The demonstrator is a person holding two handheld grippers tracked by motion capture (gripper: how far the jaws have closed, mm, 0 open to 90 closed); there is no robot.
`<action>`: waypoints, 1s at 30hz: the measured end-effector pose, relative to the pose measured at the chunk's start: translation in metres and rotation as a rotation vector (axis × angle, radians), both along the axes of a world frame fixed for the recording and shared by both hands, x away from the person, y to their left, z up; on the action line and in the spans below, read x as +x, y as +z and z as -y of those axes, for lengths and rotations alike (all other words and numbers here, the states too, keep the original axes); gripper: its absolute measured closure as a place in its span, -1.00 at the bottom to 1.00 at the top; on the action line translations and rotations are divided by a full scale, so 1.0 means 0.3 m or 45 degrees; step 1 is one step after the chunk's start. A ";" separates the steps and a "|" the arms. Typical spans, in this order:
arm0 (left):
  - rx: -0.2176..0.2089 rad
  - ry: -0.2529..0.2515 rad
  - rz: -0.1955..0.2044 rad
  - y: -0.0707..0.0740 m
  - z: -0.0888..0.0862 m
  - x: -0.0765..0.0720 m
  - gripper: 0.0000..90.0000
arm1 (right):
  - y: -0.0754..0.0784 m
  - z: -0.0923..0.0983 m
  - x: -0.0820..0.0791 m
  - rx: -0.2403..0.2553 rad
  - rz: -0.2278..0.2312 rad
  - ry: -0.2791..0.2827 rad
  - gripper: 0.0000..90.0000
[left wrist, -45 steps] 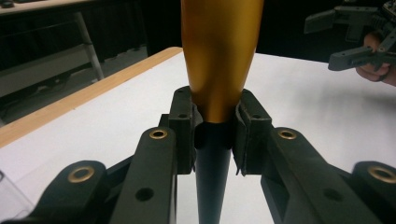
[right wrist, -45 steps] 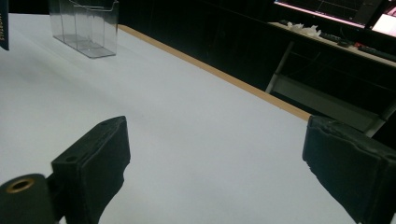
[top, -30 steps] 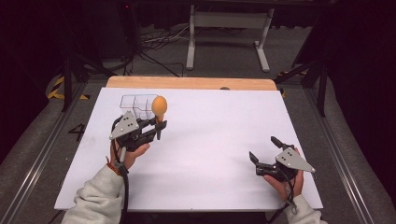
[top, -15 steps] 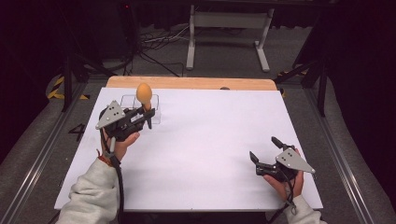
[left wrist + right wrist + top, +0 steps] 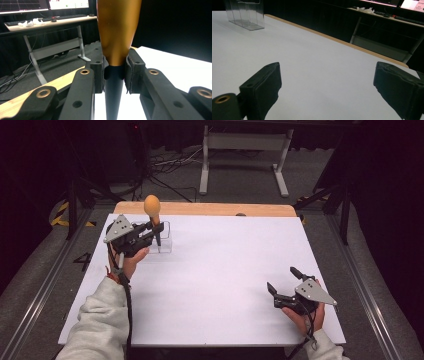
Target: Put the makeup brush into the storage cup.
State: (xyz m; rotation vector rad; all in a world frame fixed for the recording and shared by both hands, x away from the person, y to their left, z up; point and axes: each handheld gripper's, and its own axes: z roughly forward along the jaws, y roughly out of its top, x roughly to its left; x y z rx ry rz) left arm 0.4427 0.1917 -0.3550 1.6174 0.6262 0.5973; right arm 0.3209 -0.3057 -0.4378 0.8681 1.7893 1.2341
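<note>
At far-left table corner, orange-headed tool held upright over clear box, clamped at dark handle by left gripper. Right gripper rested near front-right edge of white table, jaws spread wide, nothing held.

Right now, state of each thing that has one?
Left hand-held gripper: shut on the orange-headed tool, held above the table.
Orange-headed tool: upright, orange end up, dark handle down.
Clear plastic organizer: standing on the white table top, looks empty.
Right hand-held gripper: open, holding nothing.
</note>
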 end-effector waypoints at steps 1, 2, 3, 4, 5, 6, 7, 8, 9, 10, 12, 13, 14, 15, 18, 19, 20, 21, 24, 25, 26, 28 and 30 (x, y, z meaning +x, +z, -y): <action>-0.011 0.003 0.002 0.001 0.000 0.007 0.61 | 0.000 0.000 0.000 0.000 -0.001 0.000 -0.81; -0.015 0.002 0.002 0.003 -0.003 0.014 0.61 | 0.000 0.000 0.000 0.000 -0.001 0.000 -0.81; -0.012 0.011 -0.003 0.005 -0.002 0.018 0.62 | -0.001 0.000 0.000 0.000 -0.001 0.001 -0.81; -0.014 0.013 -0.001 0.005 -0.002 0.023 0.61 | -0.001 0.000 0.000 -0.001 -0.001 0.000 -0.81; -0.017 0.013 -0.007 0.005 -0.001 0.027 0.62 | -0.001 0.000 0.001 0.000 -0.001 0.000 -0.81; -0.010 0.016 -0.006 0.007 -0.001 0.032 0.61 | -0.001 0.000 0.001 0.001 -0.002 0.001 -0.81; -0.008 0.022 -0.005 0.007 0.000 0.037 0.62 | -0.001 0.001 0.001 0.001 -0.002 -0.001 -0.81; -0.003 0.025 -0.004 0.008 -0.001 0.043 0.62 | -0.001 0.001 0.001 0.002 -0.003 -0.002 -0.81; -0.008 0.028 -0.005 0.009 -0.001 0.048 0.62 | -0.002 0.002 0.002 0.004 -0.004 -0.002 -0.80; -0.023 0.029 -0.009 0.008 -0.001 0.055 0.62 | -0.002 0.003 0.003 0.003 -0.005 -0.001 -0.80; -0.012 0.035 -0.009 0.007 0.000 0.065 0.62 | -0.002 0.003 0.003 0.004 -0.005 0.000 -0.80; -0.008 0.040 -0.012 0.005 0.002 0.070 0.62 | -0.003 0.003 0.003 0.006 -0.007 -0.003 -0.80; -0.001 0.038 -0.016 0.004 0.003 0.077 0.62 | -0.003 0.003 0.003 0.006 -0.005 -0.001 -0.80; -0.004 0.043 -0.015 0.002 0.006 0.082 0.62 | -0.003 0.003 0.003 0.007 -0.005 -0.001 -0.80; -0.010 0.056 -0.011 -0.001 0.009 0.098 0.61 | -0.003 0.004 0.003 0.009 -0.007 -0.003 -0.80; -0.002 0.066 -0.015 0.000 0.011 0.106 0.62 | -0.003 0.005 0.003 0.010 -0.007 -0.003 -0.80; -0.003 0.067 -0.014 0.000 0.013 0.112 0.61 | -0.003 0.005 0.004 0.010 -0.007 -0.002 -0.80; -0.008 0.067 -0.011 0.002 0.015 0.118 0.62 | -0.003 0.005 0.003 0.010 -0.007 -0.002 -0.80; 0.007 0.074 -0.003 0.005 0.021 0.133 0.62 | -0.003 0.006 0.003 0.010 -0.008 -0.004 -0.80; 0.014 0.083 -0.002 0.006 0.025 0.139 0.62 | -0.003 0.007 0.003 0.010 -0.006 -0.004 -0.80; 0.020 0.084 -0.005 0.005 0.026 0.143 0.61 | -0.003 0.007 0.003 0.012 -0.007 -0.006 -0.80; 0.029 0.081 -0.004 0.003 0.030 0.157 0.62 | -0.003 0.009 0.005 0.013 -0.006 -0.007 -0.79; 0.028 0.088 -0.010 0.001 0.032 0.172 0.61 | -0.003 0.008 0.004 0.013 -0.006 -0.006 -0.79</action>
